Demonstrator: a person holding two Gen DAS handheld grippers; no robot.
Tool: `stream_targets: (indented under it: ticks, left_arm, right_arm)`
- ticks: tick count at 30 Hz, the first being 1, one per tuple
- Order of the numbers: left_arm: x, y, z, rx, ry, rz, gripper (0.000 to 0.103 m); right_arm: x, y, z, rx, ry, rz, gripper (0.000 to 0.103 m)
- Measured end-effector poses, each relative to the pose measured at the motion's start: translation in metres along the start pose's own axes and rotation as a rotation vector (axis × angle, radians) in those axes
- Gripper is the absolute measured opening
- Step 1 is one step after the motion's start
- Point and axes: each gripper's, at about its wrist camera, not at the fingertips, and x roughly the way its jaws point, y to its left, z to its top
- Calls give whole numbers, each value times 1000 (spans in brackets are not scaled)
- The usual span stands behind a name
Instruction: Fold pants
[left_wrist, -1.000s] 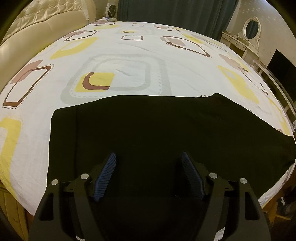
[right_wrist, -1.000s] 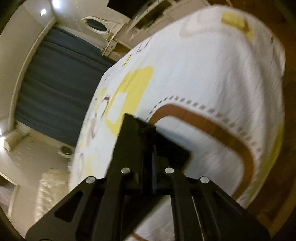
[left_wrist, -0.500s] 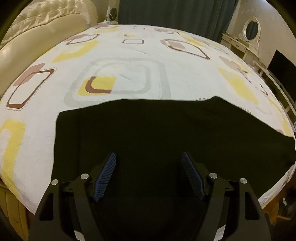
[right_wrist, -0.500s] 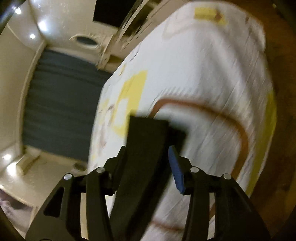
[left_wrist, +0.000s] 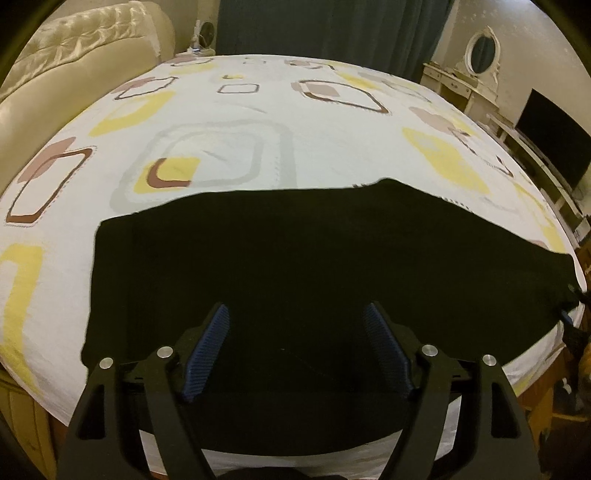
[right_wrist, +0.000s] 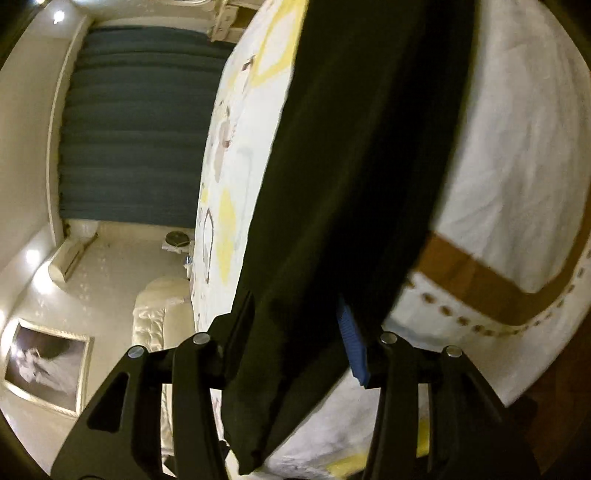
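Looking down my left camera, I had the black pants (left_wrist: 295, 266) spread flat along the near edge of the bed (left_wrist: 280, 122), lying lengthwise from the left end of the cloth out to the far right corner of the mattress. My left gripper (left_wrist: 295, 347) hovered over the middle of the garment with its blue pads (left_wrist: 207, 350) wide apart and nothing between them; whether it touched the fabric I could not tell.

On the other side, my right gripper (right_wrist: 299, 332) was at the far end of the pants (right_wrist: 351, 166), and the view there was tilted and somewhat blurred. A strip of the dark cloth ran between its fingers, which stood partly apart, one blue pad (right_wrist: 352, 350) showing beside the fabric. I could not say whether they were pinching it or merely straddling it.

I judged this to be the start of a fold: the pants laid out, one end about to be carried over. The next move, as I read it, called for a firm pinch on that end, then a lift and a carry toward the other end, with my left gripper steadying the middle so the cloth would not drag off the mattress edge.
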Motion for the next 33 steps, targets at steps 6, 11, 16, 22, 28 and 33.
stream_targets:
  ticks: [6, 11, 16, 22, 28, 33]
  left_arm:
    - [-2, -12, -3, 47, -9, 0, 76]
    - [-3, -14, -4, 37, -4, -16, 76]
    - [-3, -18, -5, 53, -3, -17, 76]
    - [-3, -23, -7, 76, -5, -14, 76]
    - [-3, -20, -6, 66, -5, -13, 76]
    - [-5, -20, -5, 61, -12, -14, 76]
  right_arm:
    - [17, -3, -14, 11, 37, 101, 46]
    - [23, 16, -30, -108, 73, 67, 6]
    - [2, 23, -37, -138, 62, -2, 6]
    - [10, 1, -34, -69, 85, -59, 5]
    - [16, 10, -48, -20, 103, 39, 34]
    - [42, 30, -79, -72, 184, 73, 44]
